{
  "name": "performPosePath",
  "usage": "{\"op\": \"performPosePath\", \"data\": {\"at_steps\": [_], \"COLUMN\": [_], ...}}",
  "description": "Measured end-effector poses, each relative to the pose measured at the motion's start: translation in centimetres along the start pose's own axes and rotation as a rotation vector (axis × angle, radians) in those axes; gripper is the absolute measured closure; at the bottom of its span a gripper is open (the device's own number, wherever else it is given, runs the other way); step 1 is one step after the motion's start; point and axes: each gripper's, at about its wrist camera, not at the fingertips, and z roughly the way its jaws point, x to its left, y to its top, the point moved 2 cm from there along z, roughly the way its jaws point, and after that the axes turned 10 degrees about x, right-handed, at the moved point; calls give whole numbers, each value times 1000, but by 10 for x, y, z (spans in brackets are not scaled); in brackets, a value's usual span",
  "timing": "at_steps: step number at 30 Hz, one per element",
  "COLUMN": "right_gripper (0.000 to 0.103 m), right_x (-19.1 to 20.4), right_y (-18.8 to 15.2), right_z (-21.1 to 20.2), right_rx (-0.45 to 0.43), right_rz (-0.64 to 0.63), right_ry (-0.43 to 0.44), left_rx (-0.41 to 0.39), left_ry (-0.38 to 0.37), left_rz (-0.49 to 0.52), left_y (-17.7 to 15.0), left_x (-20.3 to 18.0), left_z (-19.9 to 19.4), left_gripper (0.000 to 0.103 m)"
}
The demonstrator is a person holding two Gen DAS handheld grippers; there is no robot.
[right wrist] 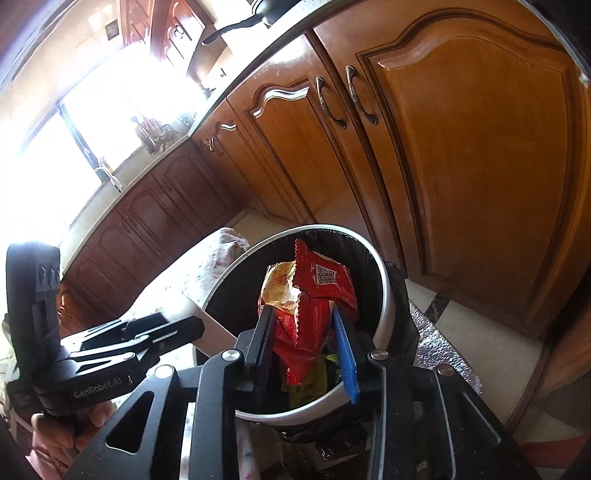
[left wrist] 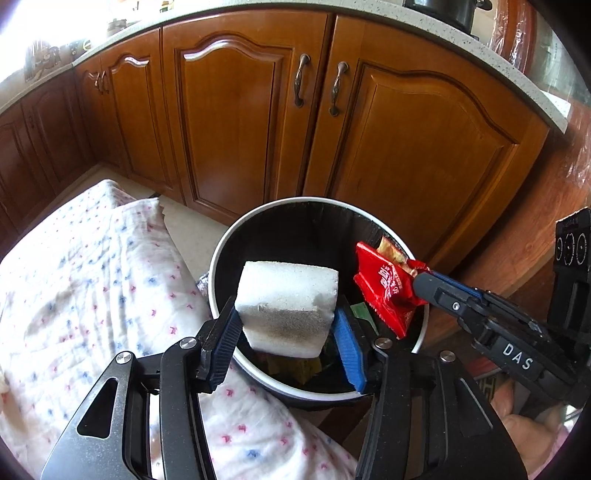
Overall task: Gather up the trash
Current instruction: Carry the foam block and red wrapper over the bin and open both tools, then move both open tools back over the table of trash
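My left gripper (left wrist: 286,330) is shut on a white foam block (left wrist: 288,306) and holds it over the open round trash bin (left wrist: 221,240). My right gripper (right wrist: 304,341) is shut on a red snack wrapper (right wrist: 314,314) bunched with a yellow wrapper (right wrist: 279,286), also over the bin (right wrist: 384,295). The right gripper shows in the left wrist view (left wrist: 424,280) at the bin's right rim, with the red wrapper (left wrist: 388,291) hanging from it. The left gripper's body shows at the left of the right wrist view (right wrist: 147,332). Yellow and green wrappers (left wrist: 295,367) lie inside the bin.
Wooden cabinet doors (left wrist: 236,122) with metal handles stand close behind the bin. A white patterned cloth (left wrist: 92,277) covers a surface left of the bin. A counter (left wrist: 480,48) with a black pot (left wrist: 443,11) runs above the cabinets. Tiled floor (right wrist: 461,332) lies right of the bin.
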Motion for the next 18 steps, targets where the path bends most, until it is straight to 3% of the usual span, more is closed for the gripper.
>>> {"op": "performPosePath", "data": {"at_steps": [10, 14, 18], "right_gripper": [55, 39, 36], "right_x": [4, 14, 30], "right_y": [-8, -18, -31], "right_z": [-9, -15, -16], "right_rx": [-21, -35, -28], "right_rz": [23, 26, 16], "right_ry": [28, 55, 95], "left_rx": [-10, -31, -38], "left_ry": [-16, -30, -32], "left_rz": [-36, -80, -133], "left_y": [-15, -28, -48], "left_x": [15, 28, 46], "left_z": [-11, -22, -33], "left_gripper": [40, 39, 39]}}
